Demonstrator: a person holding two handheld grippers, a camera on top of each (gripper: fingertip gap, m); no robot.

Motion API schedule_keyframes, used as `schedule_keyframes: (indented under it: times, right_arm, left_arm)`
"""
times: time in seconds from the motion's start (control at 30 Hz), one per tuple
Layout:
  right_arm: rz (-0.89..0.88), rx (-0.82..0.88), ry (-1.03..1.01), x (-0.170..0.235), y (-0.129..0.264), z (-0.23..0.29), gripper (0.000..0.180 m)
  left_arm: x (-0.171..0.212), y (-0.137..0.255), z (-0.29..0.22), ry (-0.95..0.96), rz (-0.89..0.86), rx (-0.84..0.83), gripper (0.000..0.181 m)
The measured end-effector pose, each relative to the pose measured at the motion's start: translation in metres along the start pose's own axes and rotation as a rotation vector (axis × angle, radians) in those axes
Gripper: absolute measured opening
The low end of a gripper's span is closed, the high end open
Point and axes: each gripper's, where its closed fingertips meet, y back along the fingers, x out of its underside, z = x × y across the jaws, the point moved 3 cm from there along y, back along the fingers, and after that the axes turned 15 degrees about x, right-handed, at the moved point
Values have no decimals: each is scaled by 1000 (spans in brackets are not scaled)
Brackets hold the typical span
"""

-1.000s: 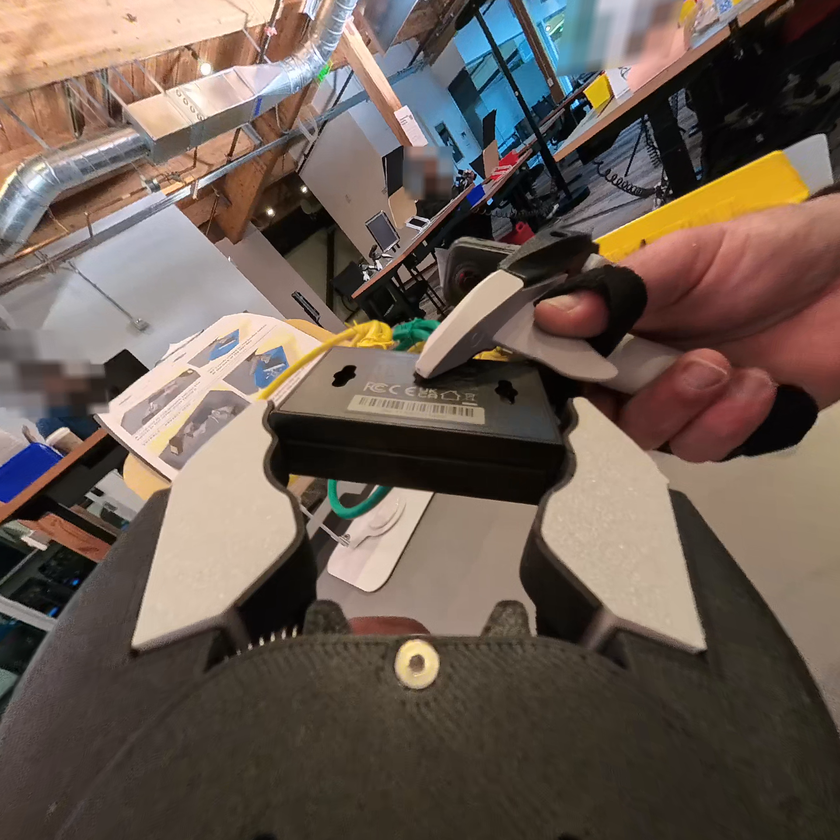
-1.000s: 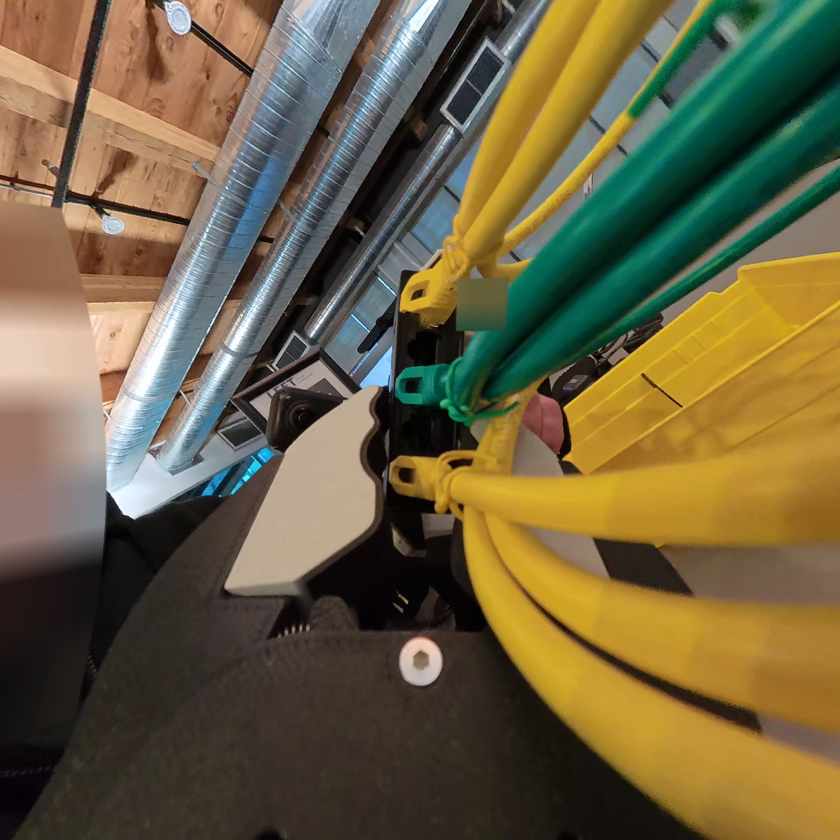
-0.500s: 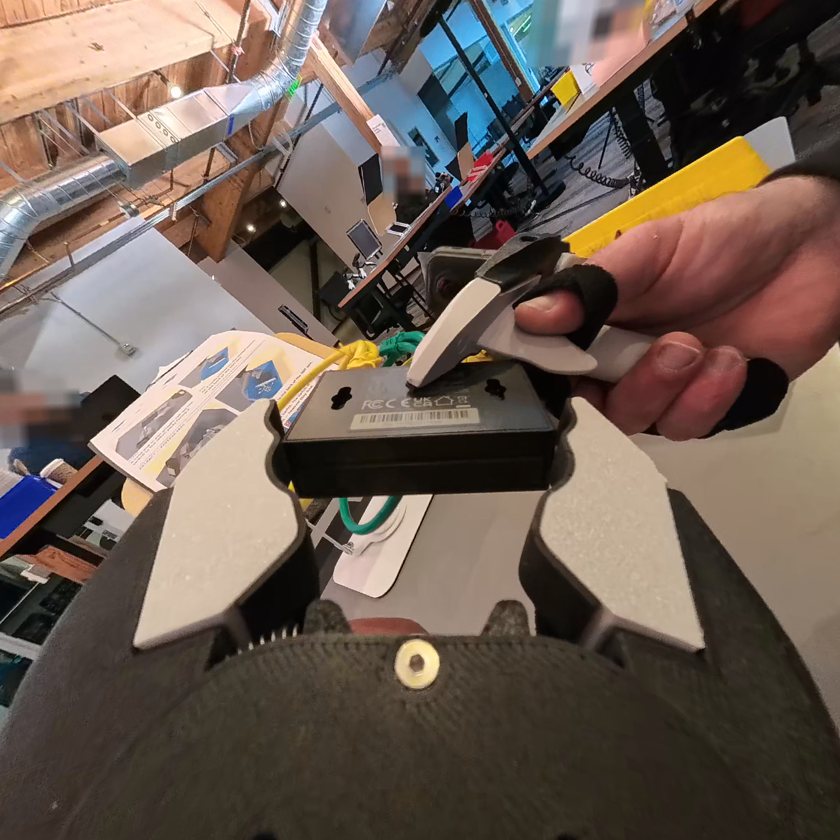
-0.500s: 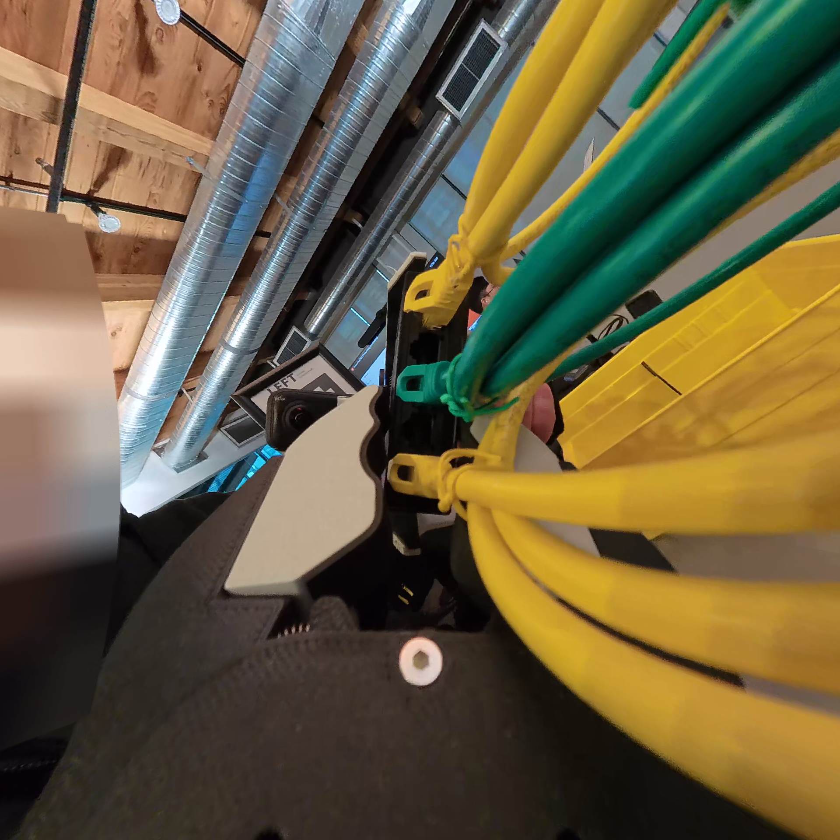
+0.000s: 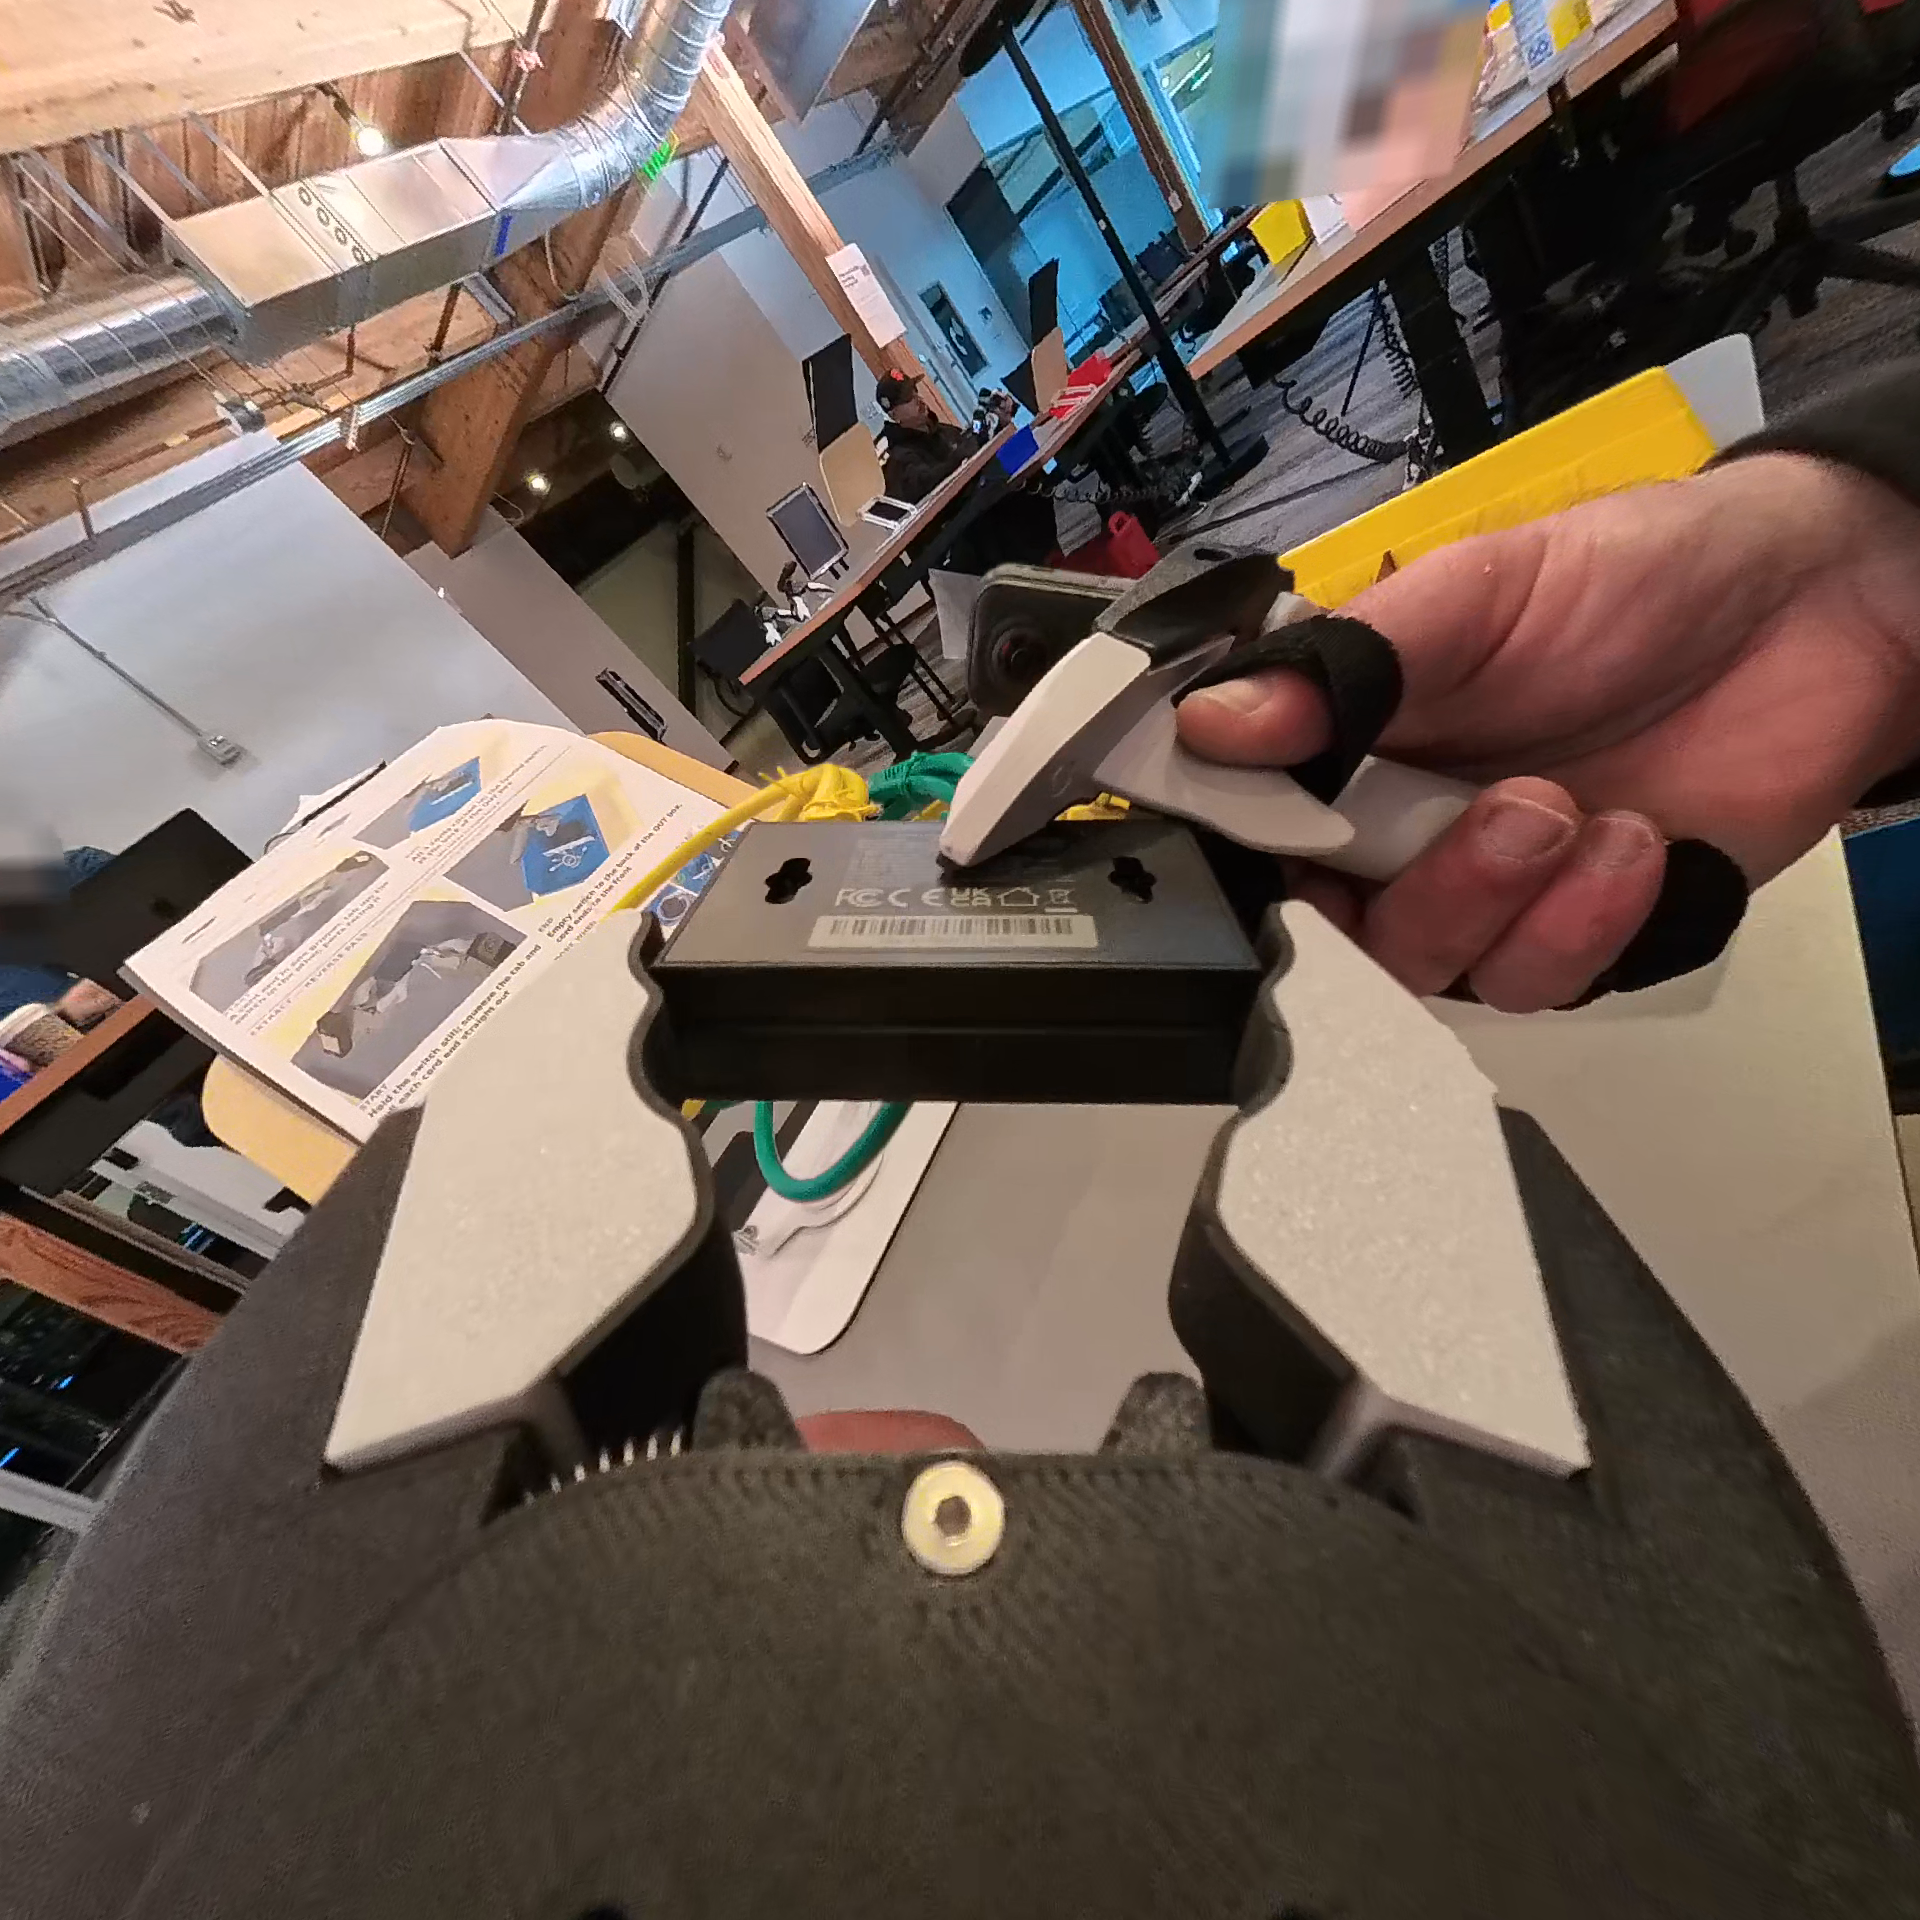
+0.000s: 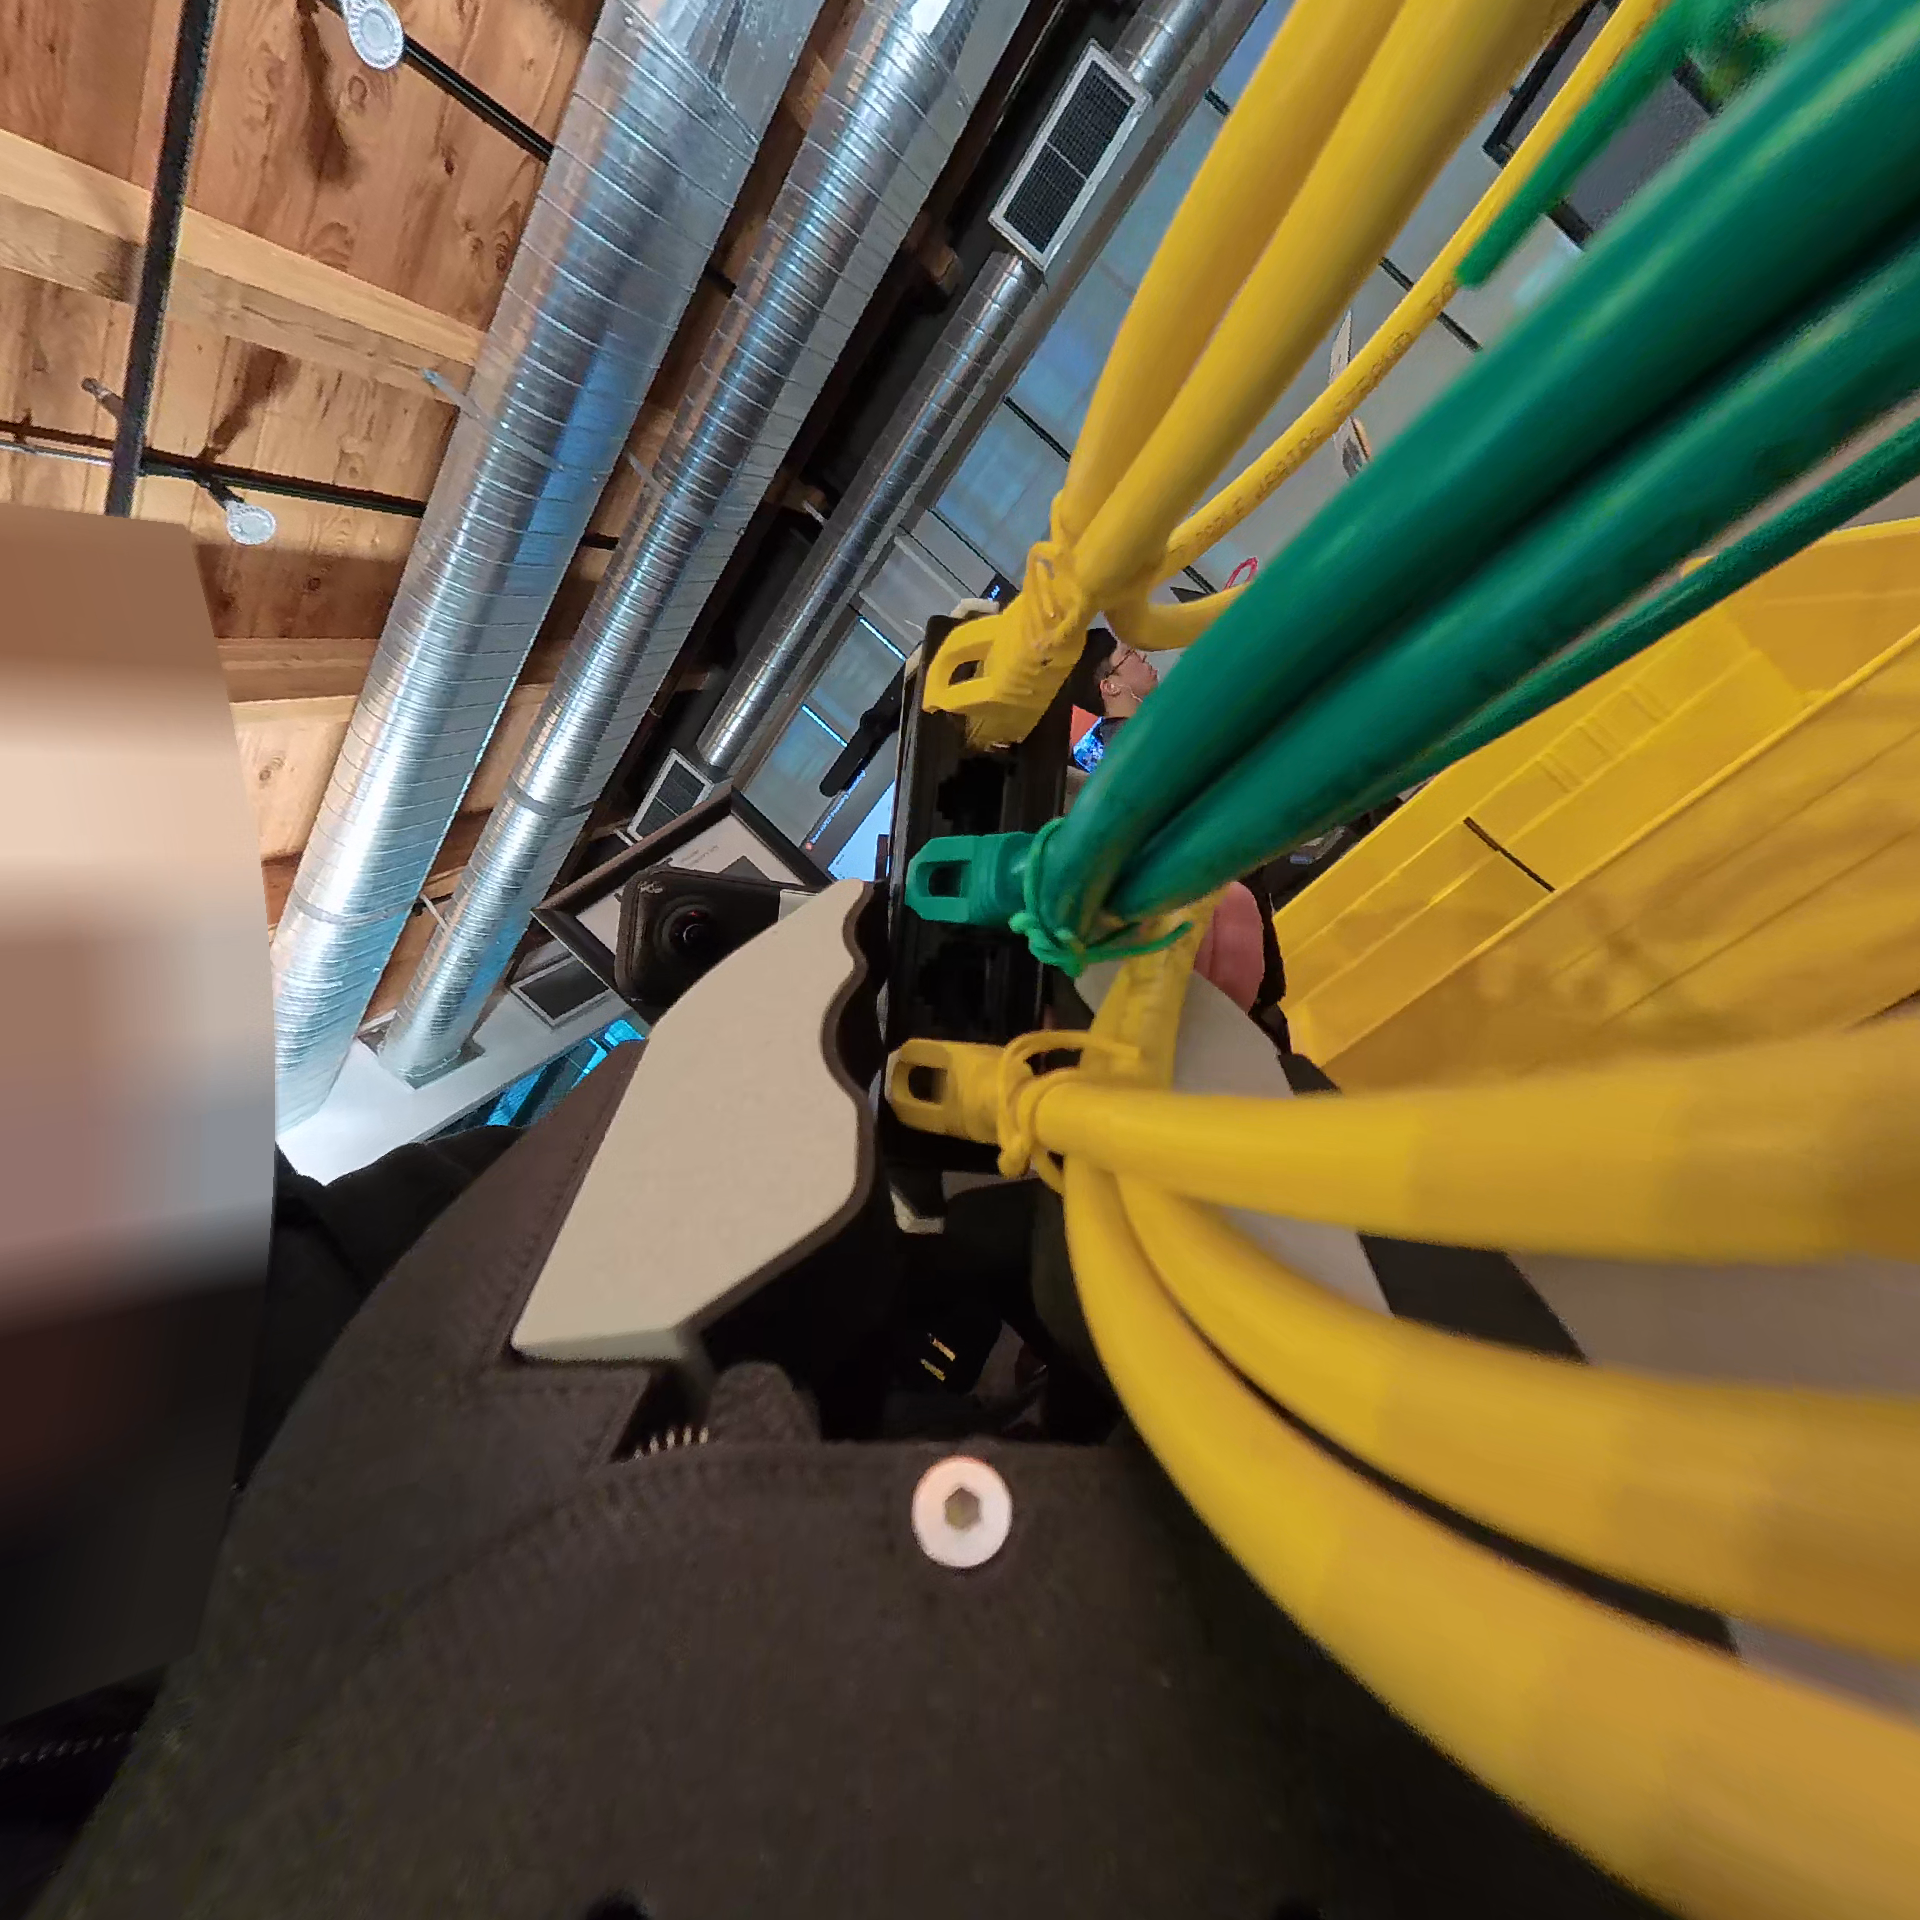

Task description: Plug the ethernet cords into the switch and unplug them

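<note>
The black switch (image 5: pixel 956 935) is held off the table with its underside up. My left gripper (image 5: pixel 956 997) is shut on its two short ends. My right gripper (image 6: pixel 1039 997) closes across the switch's (image 6: pixel 977 790) flat faces at the port end; its upper finger (image 5: pixel 1039 748) rests on the underside, and the other finger is mostly hidden behind cords. Three cords sit in the ports: a yellow plug (image 6: pixel 987 665), a green plug (image 6: pixel 966 883) and a second yellow plug (image 6: pixel 945 1091). Their cables fan out close to the right camera. Yellow and green cords (image 5: pixel 862 790) bunch behind the switch.
A printed instruction sheet (image 5: pixel 416 894) lies at the left. A white pad (image 5: pixel 852 1247) and a loop of green cord (image 5: pixel 821 1164) lie on the grey table (image 5: pixel 1558 1195) under the switch. A yellow bin (image 5: pixel 1507 488) stands at the right, also in the right wrist view (image 6: pixel 1558 883). My two grippers' fingertips are within a few centimetres of each other.
The switch has tipped to sit more level in my left gripper. Both grippers keep their hold and the plugs stay in the ports.
</note>
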Motion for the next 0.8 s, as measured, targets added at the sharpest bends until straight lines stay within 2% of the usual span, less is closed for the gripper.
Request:
schedule_keyframes:
  times: [0.07,0.17,0.4,0.63,0.8]
  right_arm:
    - [2,-1,6,0,0,1,29]
    - [10,-7,3,2,-3,2,43]
    - [45,-11,-21,6,-3,-7,53]
    - [74,-33,-63,13,0,-23,52]
    - [101,31,-37,19,7,-36,50]
  left_arm:
    - [-1,1,1,27,-10,7,104]
    - [-2,3,5,92,-40,18,103]
    - [-3,10,18,228,-86,17,103]
    - [5,11,28,328,-40,12,102]
    - [15,12,38,477,-34,-3,101]
